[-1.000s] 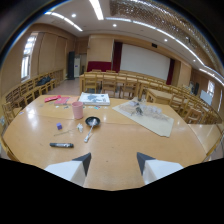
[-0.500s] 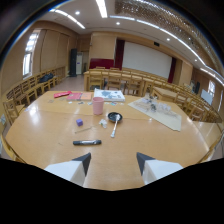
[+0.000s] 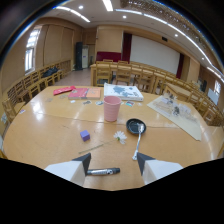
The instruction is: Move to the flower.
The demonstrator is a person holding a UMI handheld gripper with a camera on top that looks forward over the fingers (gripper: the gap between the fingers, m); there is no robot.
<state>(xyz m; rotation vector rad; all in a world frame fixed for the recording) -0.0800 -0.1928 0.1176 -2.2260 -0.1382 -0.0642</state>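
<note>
While we hover over the big wooden table, our gripper is spread wide, holding nothing; a pink cup stands far ahead; a black marker lies between the fingers; the flower lies just beyond them.

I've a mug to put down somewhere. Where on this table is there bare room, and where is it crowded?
Bare wood lies left of the purple block and between the pink cup and the red books. It is crowded ahead of the open gripper: marker, flower, small pan.
</note>
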